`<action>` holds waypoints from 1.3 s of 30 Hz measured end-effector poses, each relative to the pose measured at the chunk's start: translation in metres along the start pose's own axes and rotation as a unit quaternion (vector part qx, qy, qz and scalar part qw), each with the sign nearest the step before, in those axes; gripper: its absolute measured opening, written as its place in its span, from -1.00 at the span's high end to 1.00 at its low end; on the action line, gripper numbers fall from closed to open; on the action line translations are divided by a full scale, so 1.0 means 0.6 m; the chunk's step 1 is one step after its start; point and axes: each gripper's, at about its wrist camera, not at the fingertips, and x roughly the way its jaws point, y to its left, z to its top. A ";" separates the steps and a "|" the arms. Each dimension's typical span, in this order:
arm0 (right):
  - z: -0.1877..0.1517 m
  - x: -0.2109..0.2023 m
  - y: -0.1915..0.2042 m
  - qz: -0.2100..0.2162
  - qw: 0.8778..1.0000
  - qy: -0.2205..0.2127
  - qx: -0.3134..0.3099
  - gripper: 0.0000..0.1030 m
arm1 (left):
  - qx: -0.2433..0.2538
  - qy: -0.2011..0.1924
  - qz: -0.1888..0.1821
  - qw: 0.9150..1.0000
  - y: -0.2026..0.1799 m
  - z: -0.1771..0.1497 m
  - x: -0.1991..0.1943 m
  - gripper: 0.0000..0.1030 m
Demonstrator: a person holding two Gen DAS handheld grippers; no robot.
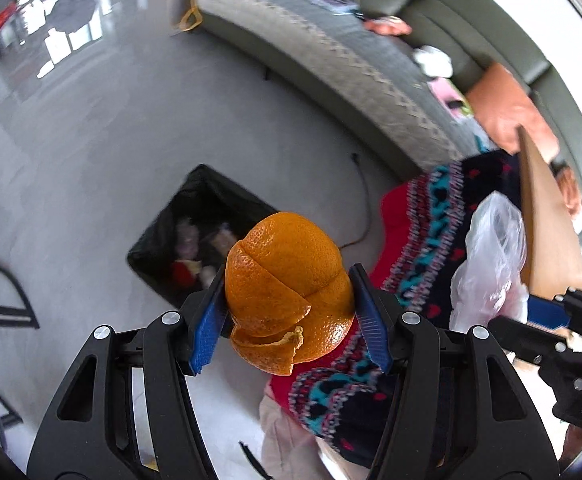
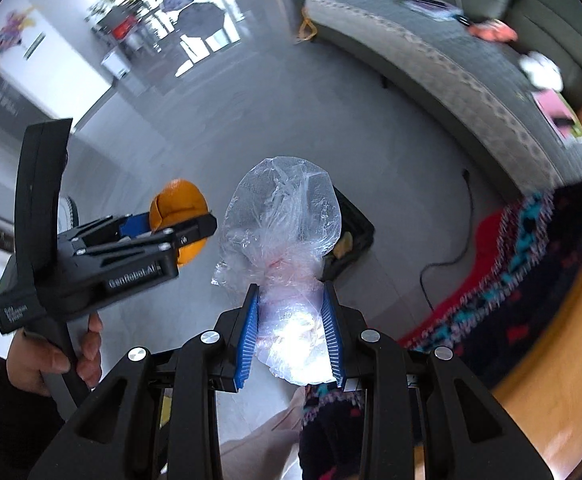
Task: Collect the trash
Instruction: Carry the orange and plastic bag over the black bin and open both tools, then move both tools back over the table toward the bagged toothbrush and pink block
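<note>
Above the floor, I have my left claw [image 1: 287,300] clamped on the orange peel [image 1: 287,292] and my right claw [image 2: 293,332] pinching the plastic bag [image 2: 283,220], both tipped down toward the black-lined bin [image 1: 195,236] for dropping.

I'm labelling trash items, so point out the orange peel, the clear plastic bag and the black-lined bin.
orange peel [image 1: 287,280], left wrist view, its domed outer skin.
clear plastic bag [image 2: 283,208], right wrist view, its puffed top.
black-lined bin [image 1: 195,196], left wrist view, its far liner wall.
</note>
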 end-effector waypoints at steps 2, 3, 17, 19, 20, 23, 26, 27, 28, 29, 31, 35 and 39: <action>0.031 0.023 0.015 0.007 1.000 0.002 -0.014 0.38 | -0.014 -0.001 0.013 1.000 0.023 0.008 0.000 -0.12; 0.041 0.030 0.023 0.008 1.000 0.003 -0.016 0.37 | -0.023 -0.004 0.021 1.000 0.038 0.014 -0.001 -0.12; 0.091 0.060 0.033 0.006 1.000 0.005 -0.027 -0.25 | -0.089 -0.044 0.082 0.992 0.110 0.055 -0.037 -0.88; 0.087 0.052 0.030 0.008 1.000 0.002 -0.022 -0.25 | -0.085 -0.040 0.078 0.993 0.098 0.052 -0.036 -0.88; 0.085 0.047 0.028 0.010 1.000 0.000 -0.019 -0.26 | -0.080 -0.039 0.078 0.993 0.092 0.050 -0.035 -0.88; 0.073 0.028 0.014 0.011 1.000 -0.008 -0.009 -0.26 | -0.064 -0.038 0.076 0.994 0.075 0.049 -0.035 -0.88; 0.058 0.009 0.003 0.011 1.000 -0.016 0.000 -0.26 | -0.052 -0.041 0.072 0.995 0.054 0.046 -0.042 -0.88; 0.053 0.005 -0.001 0.010 1.000 -0.019 0.002 -0.25 | -0.049 -0.043 0.070 0.995 0.047 0.044 -0.045 -0.88; 0.048 -0.002 -0.004 0.009 1.000 -0.022 0.005 -0.26 | -0.046 -0.045 0.070 0.995 0.042 0.042 -0.048 -0.88; 0.040 -0.012 -0.008 0.009 1.000 -0.026 0.007 -0.25 | -0.041 -0.048 0.068 0.996 0.031 0.040 -0.053 -0.88; 0.027 -0.027 -0.017 0.008 0.999 -0.032 0.013 -0.25 | -0.035 -0.051 0.065 0.996 0.015 0.035 -0.060 -0.88; -0.004 -0.062 -0.040 0.007 0.998 -0.047 0.029 -0.25 | -0.015 -0.058 0.052 0.997 -0.030 0.022 -0.080 -0.88; -0.041 -0.101 -0.064 0.002 0.997 -0.061 0.047 -0.25 | 0.012 -0.065 0.041 0.997 -0.079 0.009 -0.095 -0.88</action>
